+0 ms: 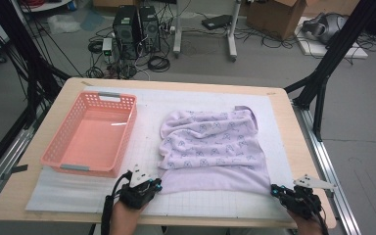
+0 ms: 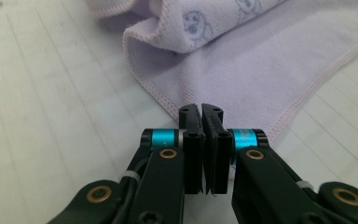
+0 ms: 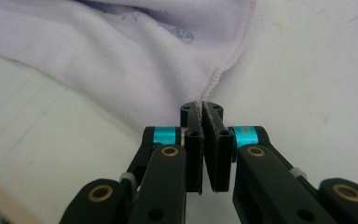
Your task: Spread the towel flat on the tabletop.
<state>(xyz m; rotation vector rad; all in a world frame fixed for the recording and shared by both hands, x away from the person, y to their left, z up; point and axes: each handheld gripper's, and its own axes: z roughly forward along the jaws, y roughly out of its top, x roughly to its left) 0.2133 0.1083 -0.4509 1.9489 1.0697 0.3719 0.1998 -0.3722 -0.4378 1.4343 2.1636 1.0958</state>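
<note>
Lilac towel [image 1: 210, 147] pinched at both near corners, L gripper [image 2: 201, 108] & R gripper [image 3: 200, 105] jaws fully closed on hem. Thin bites, esp. R; could slip out if pulled fast toward table's far edge.

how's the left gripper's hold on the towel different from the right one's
The left gripper is clamped on the near left corner of the lilac towel, just below a rolled fold; the right gripper pinches the near right corner, where the towel lies flat. The left gripper sits near the orange basket; the right gripper sits by the table's right edge. Both are shut on the towel's hem.
</note>
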